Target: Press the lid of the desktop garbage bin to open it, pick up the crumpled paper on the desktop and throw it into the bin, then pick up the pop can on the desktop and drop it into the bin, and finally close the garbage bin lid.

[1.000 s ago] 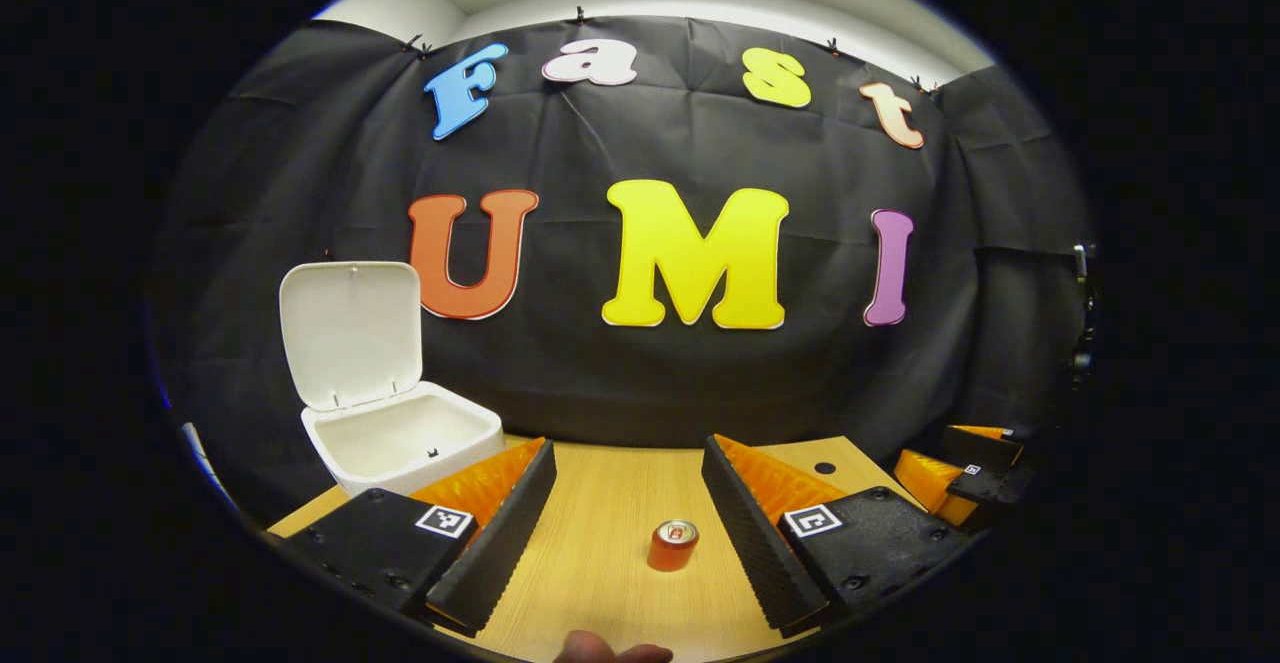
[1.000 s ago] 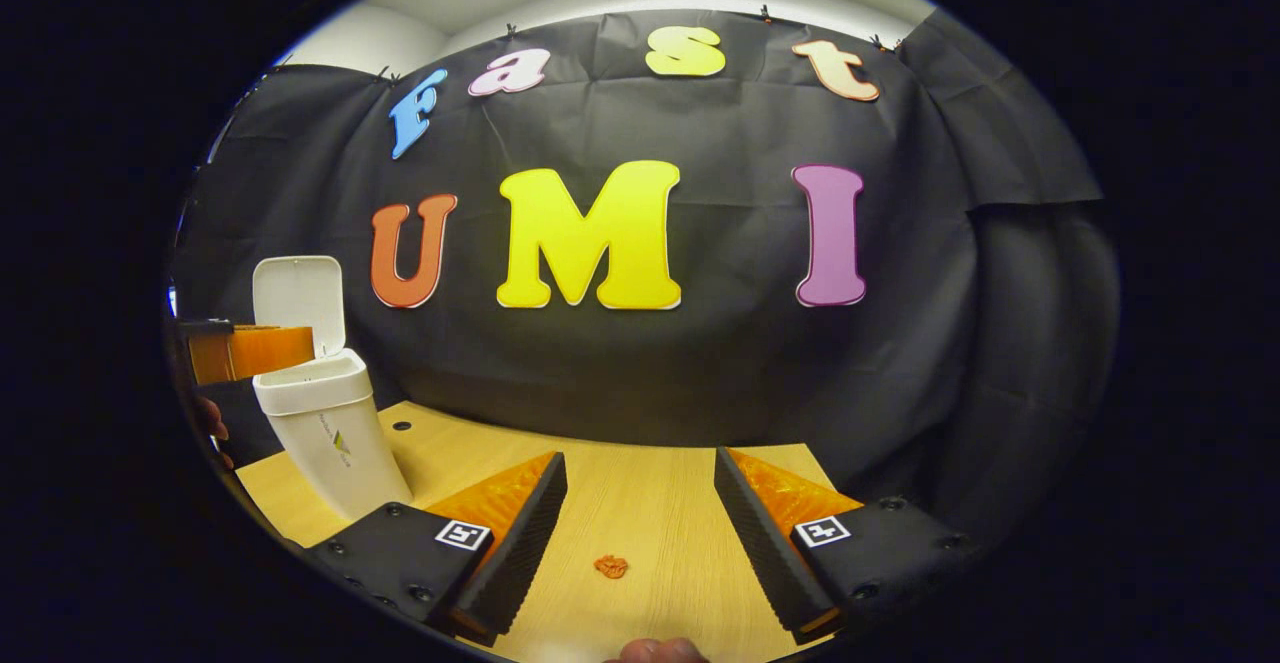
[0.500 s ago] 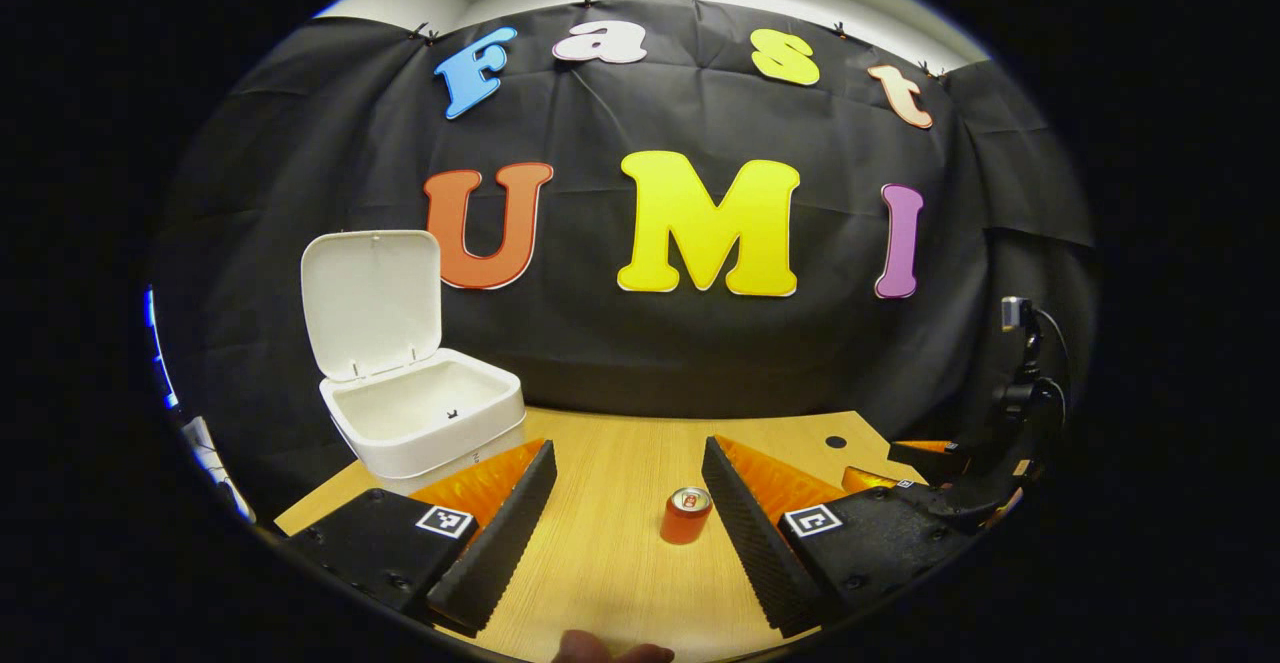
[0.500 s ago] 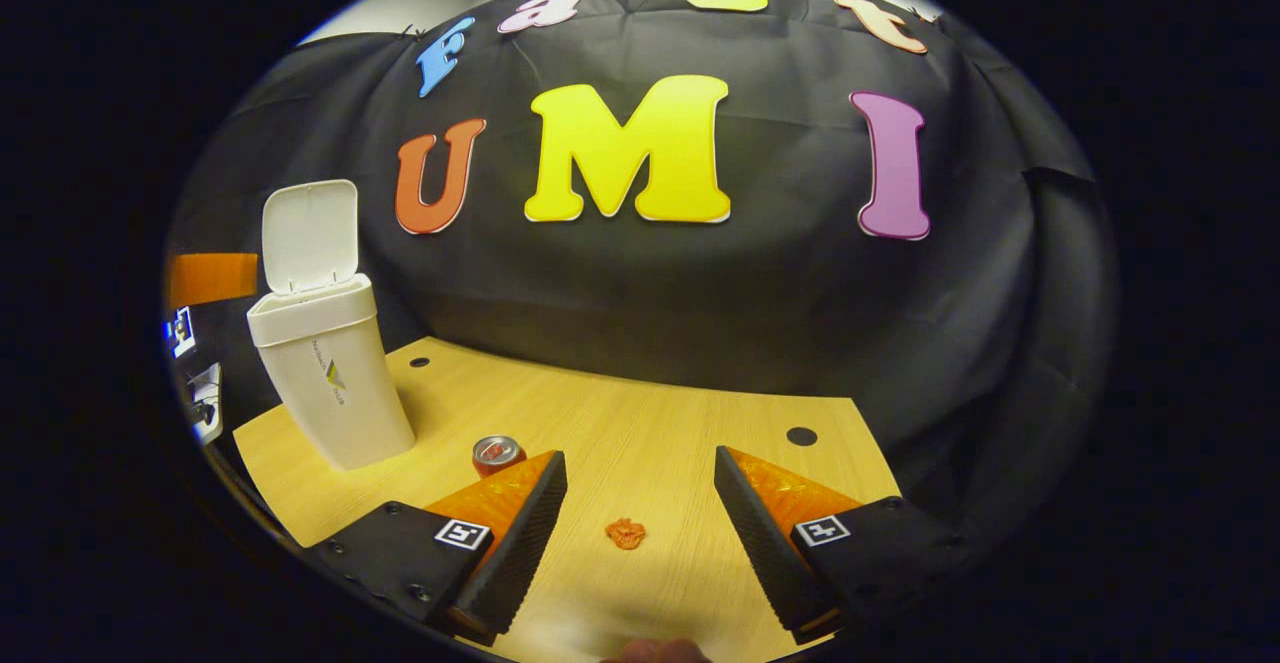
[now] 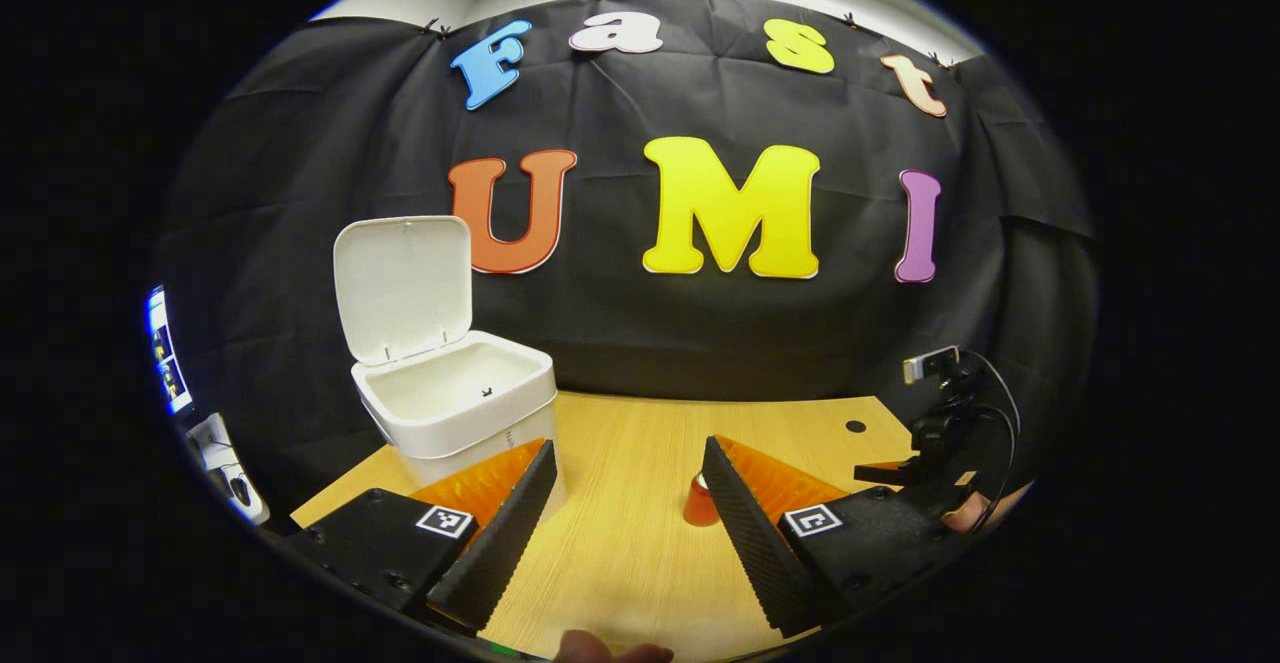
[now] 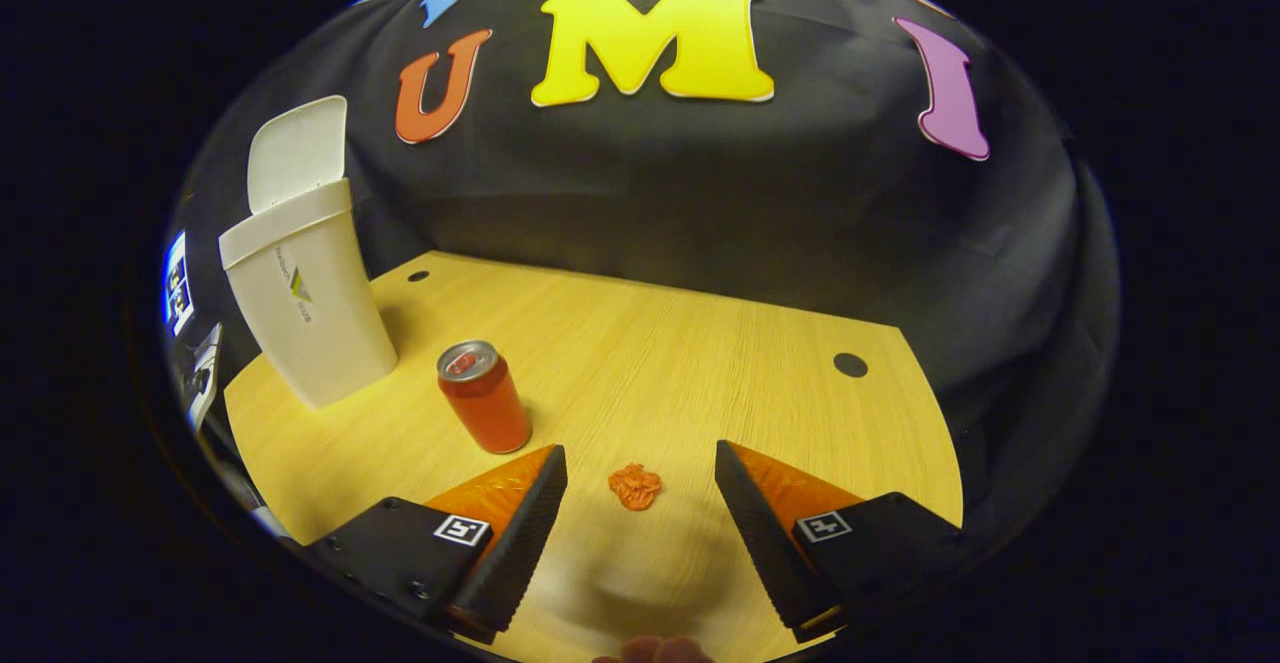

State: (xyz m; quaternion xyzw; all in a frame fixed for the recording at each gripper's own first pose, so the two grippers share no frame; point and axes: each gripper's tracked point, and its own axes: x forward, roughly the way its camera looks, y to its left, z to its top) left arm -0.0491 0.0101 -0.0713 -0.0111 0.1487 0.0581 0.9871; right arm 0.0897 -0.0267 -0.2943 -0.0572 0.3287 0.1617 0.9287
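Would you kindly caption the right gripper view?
Open right claw above crumpled paper; can and open bin beyond.

A white garbage bin [image 6: 305,313] with a small printed mark is seen left of the right gripper [image 6: 640,528]. The pop can [image 6: 484,396] is coloured red with a silver top, the crumpled paper [image 6: 635,486] orange, the desk [image 6: 700,343] pale wood-grained.

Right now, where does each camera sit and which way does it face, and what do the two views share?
Left gripper view: rides on the left gripper, facing the open bin and back wall; open jaws and a fingertip show.
Right gripper view: rides on the right gripper, tilted down at the paper ball on the table; open jaws show.
Shared: bin, can, table.
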